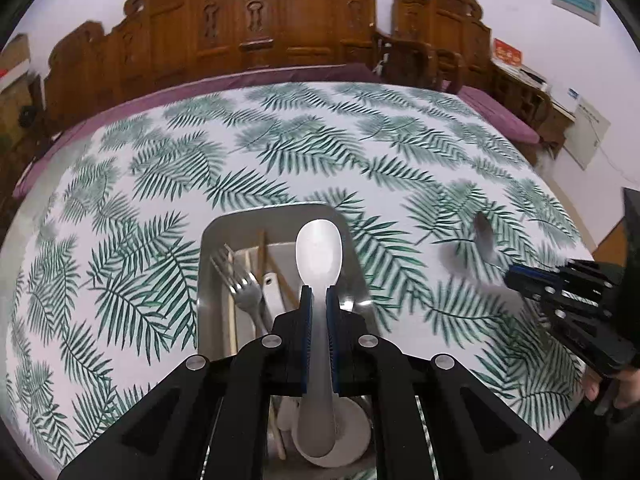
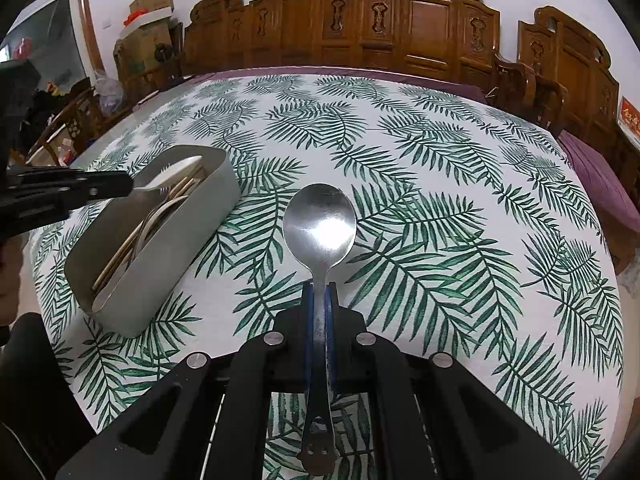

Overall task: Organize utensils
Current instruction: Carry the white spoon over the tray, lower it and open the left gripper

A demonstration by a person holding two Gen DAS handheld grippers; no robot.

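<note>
My left gripper point(image 1: 318, 294) is shut on a white spoon point(image 1: 319, 254) and holds it over the grey utensil box point(image 1: 208, 240), which holds a fork point(image 1: 240, 284), chopsticks and other utensils. My right gripper point(image 2: 319, 290) is shut on a steel spoon point(image 2: 319, 220) and holds it above the leaf-print tablecloth, to the right of the grey box point(image 2: 168, 264). The left gripper point(image 2: 120, 186) shows in the right wrist view over the box. The right gripper point(image 1: 516, 280) shows at the right edge of the left wrist view.
The table point(image 2: 440, 200) has a white cloth with green leaves. Carved wooden chairs point(image 2: 420, 28) stand along its far side. A purple cushioned bench point(image 2: 600, 184) lies to the right. Boxes and clutter point(image 2: 148, 20) are at the far left.
</note>
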